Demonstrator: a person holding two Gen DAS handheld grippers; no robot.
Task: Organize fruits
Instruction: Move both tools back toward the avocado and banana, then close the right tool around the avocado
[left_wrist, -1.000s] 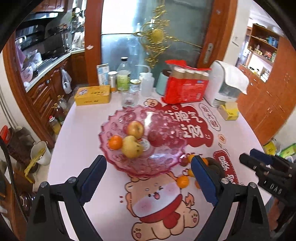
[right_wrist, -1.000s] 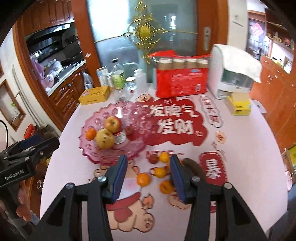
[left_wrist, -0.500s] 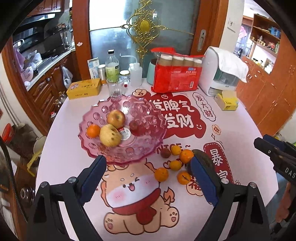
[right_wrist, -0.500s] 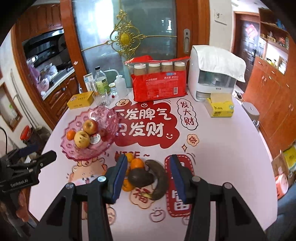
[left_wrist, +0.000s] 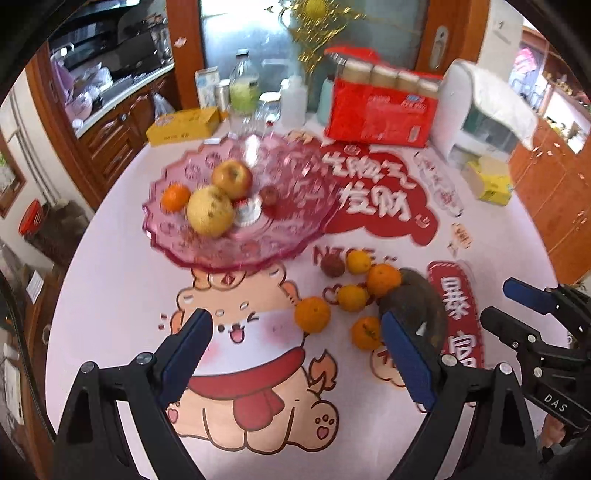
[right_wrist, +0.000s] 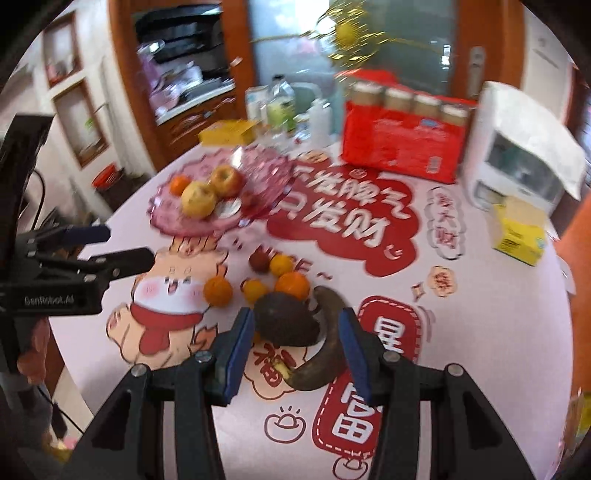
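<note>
A pink glass bowl (left_wrist: 177, 254) (right_wrist: 166, 225) holds a red-yellow apple (left_wrist: 231, 180), a yellowish pear (left_wrist: 209, 210), an orange (left_wrist: 175, 196) and a small red fruit (left_wrist: 269, 194). Loose on the printed tablecloth lie several oranges (left_wrist: 312, 314) (right_wrist: 218, 291), a small dark red fruit (left_wrist: 332, 266), a dark avocado (right_wrist: 286, 323) and a blackened banana (right_wrist: 332, 332). My left gripper (left_wrist: 293, 320) (right_wrist: 130, 243) is wide open above the cloth near the closest orange. My right gripper (right_wrist: 296, 317) (left_wrist: 502, 300) hovers over the avocado, its jaws narrowly apart and holding nothing.
At the back stand a red pack of jars (left_wrist: 384, 110), a white appliance (left_wrist: 480, 122), a yellow tin (left_wrist: 184, 125), bottles (left_wrist: 243, 88) and a yellow tissue box (left_wrist: 491, 181). The round table's edge curves along the left, with wooden cabinets beyond.
Both grippers have come down and closer to the loose fruit. The right one swung from the oranges to the avocado and banana. Neither jaw opening has changed.
</note>
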